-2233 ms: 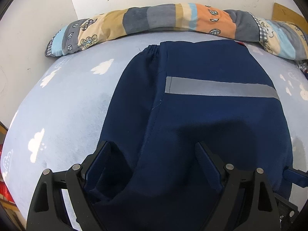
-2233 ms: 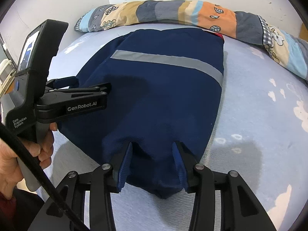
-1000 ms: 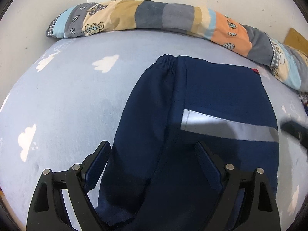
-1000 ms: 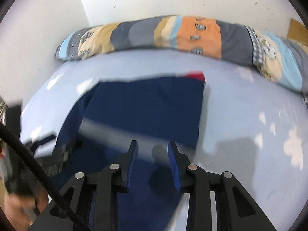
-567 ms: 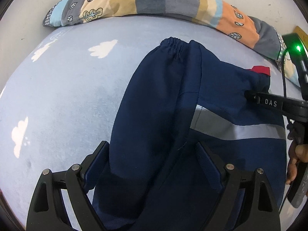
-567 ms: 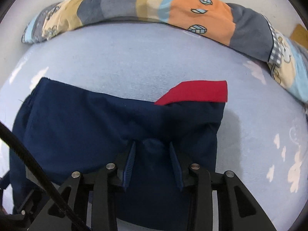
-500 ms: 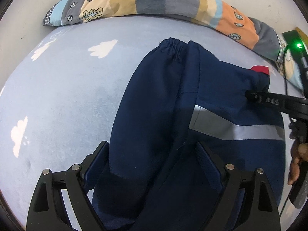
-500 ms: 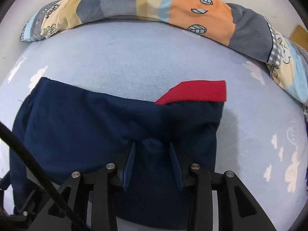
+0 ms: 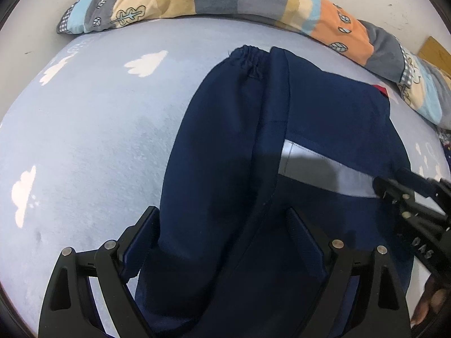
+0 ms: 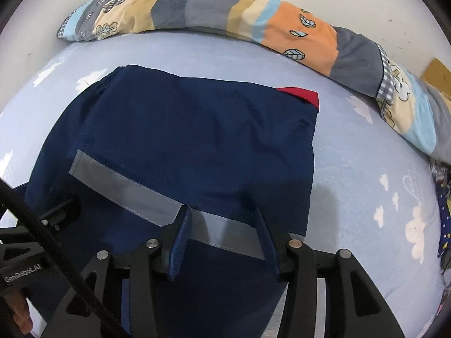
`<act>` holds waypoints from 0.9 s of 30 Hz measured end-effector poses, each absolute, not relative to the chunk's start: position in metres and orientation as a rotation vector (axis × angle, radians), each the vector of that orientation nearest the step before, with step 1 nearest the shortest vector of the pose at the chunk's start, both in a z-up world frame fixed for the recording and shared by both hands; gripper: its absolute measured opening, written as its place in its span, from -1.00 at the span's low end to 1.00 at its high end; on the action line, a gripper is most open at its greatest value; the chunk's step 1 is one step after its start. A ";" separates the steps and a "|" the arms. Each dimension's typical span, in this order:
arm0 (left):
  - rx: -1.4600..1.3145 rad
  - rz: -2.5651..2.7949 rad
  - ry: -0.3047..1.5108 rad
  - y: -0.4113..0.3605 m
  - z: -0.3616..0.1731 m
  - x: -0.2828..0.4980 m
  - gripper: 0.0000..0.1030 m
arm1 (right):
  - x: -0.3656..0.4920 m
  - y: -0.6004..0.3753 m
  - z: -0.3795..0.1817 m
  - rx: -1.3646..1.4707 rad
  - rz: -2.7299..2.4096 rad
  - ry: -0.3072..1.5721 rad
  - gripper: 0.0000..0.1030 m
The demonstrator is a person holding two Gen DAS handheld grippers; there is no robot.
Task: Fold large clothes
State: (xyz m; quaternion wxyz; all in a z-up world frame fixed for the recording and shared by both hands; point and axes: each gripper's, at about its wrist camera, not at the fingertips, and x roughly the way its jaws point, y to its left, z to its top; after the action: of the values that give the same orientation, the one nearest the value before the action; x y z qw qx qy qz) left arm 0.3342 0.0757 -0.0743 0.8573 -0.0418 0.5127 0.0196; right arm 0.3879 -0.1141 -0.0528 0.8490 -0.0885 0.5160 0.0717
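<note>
The right gripper [image 10: 222, 238] has pulled back from the far red-trimmed edge and now hovers with jaws apart over the grey stripe [image 10: 157, 197]; the left gripper [image 9: 222, 242] stays wide astride the near end. The navy jacket [image 9: 296, 146] lies folded on the bed [image 9: 84, 140], probably ready for another fold.

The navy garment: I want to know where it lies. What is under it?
The navy garment lies on a pale blue cloud-print sheet. Whatever is beneath its middle is covered.

matt navy cloth garment [image 10: 197, 140]
</note>
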 end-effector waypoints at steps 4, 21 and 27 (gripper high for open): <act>-0.073 0.029 1.054 0.078 -0.058 0.323 0.74 | 0.358 -0.123 -0.028 -0.071 0.197 1.069 -0.02; -0.166 -0.046 1.136 0.121 -0.064 0.313 0.81 | 0.282 -0.181 -0.045 0.215 0.328 1.078 0.46; -0.402 -0.140 1.164 0.170 -0.071 0.321 0.83 | 0.303 -0.227 -0.057 0.477 0.365 1.096 0.47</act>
State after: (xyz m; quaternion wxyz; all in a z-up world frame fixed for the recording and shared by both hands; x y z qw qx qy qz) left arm 0.3208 0.1697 -0.0711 0.8141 -0.1886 0.5453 -0.0657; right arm 0.3026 -0.2266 -0.0574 0.8110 0.2235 0.5129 0.1709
